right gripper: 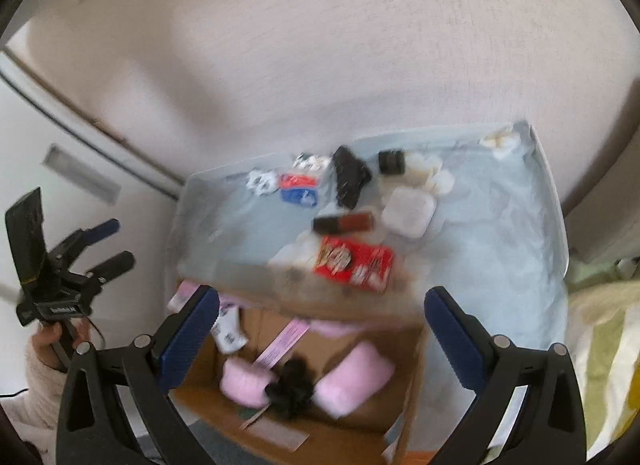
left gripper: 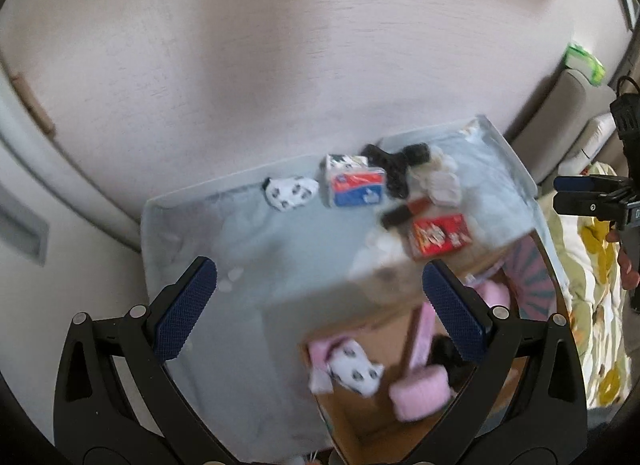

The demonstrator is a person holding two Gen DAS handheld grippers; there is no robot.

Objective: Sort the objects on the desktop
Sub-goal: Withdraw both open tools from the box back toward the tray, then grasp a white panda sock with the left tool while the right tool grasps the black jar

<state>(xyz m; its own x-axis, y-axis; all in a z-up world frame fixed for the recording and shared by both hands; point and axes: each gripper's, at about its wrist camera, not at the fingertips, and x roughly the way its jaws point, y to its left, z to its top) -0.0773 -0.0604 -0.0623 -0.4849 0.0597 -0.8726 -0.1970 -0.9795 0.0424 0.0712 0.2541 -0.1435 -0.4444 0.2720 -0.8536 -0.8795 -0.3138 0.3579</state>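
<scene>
A pale blue desktop [left gripper: 248, 233] [right gripper: 500, 225] holds a red snack box [left gripper: 440, 235] [right gripper: 354, 261], a blue-and-red tissue pack [left gripper: 356, 185] [right gripper: 298, 187], a panda-print pouch [left gripper: 290, 191] [right gripper: 262, 181], a black clip [left gripper: 386, 169] [right gripper: 350, 177], a brown tube [right gripper: 344, 223] and a white case [right gripper: 408, 209]. A cardboard box [left gripper: 372, 421] [right gripper: 360, 417] below the desk edge holds pink items [right gripper: 352, 381]. My left gripper [left gripper: 320, 305] is open and empty above the desk. My right gripper [right gripper: 322, 339] is open and empty above the box.
The right gripper shows at the right edge of the left wrist view [left gripper: 592, 193]; the left gripper shows at the left of the right wrist view [right gripper: 80, 261]. A wall stands behind the desk. A floral cover [left gripper: 596, 305] lies to the right.
</scene>
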